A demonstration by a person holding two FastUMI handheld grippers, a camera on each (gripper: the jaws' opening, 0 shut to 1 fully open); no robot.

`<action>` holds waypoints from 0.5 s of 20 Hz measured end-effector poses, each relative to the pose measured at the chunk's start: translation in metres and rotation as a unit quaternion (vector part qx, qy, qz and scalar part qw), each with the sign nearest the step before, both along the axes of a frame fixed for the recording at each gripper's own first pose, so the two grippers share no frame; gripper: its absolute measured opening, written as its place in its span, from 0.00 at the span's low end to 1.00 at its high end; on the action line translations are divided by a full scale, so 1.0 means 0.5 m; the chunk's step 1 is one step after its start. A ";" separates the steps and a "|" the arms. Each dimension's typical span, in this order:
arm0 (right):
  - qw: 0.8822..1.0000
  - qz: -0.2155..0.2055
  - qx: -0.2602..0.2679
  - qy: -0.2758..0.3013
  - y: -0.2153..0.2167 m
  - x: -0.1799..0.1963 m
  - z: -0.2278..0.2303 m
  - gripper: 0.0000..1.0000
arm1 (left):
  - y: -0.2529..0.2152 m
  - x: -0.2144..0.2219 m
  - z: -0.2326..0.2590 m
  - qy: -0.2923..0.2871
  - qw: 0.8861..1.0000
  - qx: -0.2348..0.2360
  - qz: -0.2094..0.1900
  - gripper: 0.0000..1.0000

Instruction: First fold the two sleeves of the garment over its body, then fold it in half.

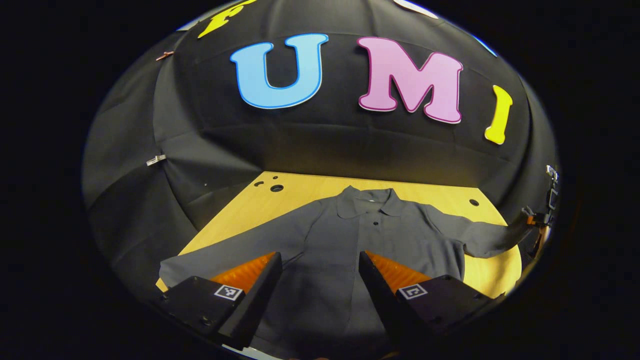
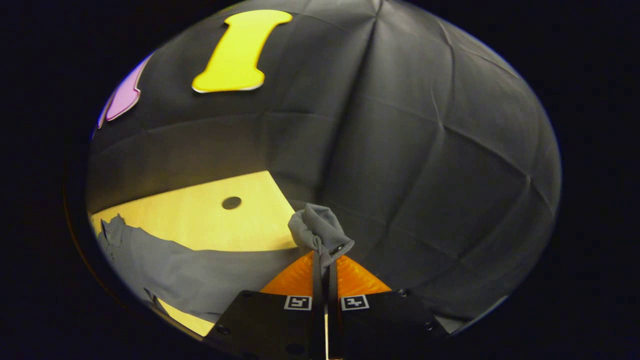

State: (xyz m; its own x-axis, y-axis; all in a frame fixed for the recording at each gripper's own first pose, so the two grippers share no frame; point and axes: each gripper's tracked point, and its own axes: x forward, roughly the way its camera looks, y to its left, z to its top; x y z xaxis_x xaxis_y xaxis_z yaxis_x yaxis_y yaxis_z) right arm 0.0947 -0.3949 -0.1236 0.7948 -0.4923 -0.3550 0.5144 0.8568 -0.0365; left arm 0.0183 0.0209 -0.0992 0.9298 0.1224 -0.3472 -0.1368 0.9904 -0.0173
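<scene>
Shirt [image 1: 345, 240] lies flat on the table [image 1: 300, 192], grey, collar [image 1: 367, 200] toward twelve o'clock in the left gripper view, buttons down the front. Its body fills the middle of that view and runs down between the fingers at six o'clock. One sleeve [image 1: 200, 262] stretches out to about eight o'clock, resting on the wood. The other sleeve [image 1: 480, 235] reaches toward three o'clock, where its cuff meets the right gripper [image 1: 537, 218] at the table's edge.

Left gripper [image 1: 320, 267] hangs above the shirt body with its jaws spread wide, nothing between them; whether the fingers touch the cloth cannot be told.

In the right gripper view, the right gripper [image 2: 325, 260] has its jaws pressed together on the cuff [image 2: 317, 230], which bunches up in a small wad just past the tips at twelve o'clock from them. From there the sleeve [image 2: 190, 275] trails off toward nine o'clock, across the table [image 2: 210, 220]. A round hole [image 2: 231, 202] in the wood sits at about eleven o'clock from the tips.
</scene>
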 end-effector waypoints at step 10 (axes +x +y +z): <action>0.988 0.136 0.002 -0.077 0.074 -0.106 0.177 0.05 | 0.099 -0.049 0.002 -0.013 1.000 -0.014 0.023 0.98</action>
State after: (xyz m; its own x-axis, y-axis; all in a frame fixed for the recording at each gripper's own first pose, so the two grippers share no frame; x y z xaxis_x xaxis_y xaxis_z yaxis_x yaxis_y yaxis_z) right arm 0.0417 -0.3580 -0.0349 0.9421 -0.2518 -0.2213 0.2644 0.9640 0.0288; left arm -0.0061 0.0706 -0.0980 0.9324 0.1554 -0.3262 -0.1806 0.9824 -0.0483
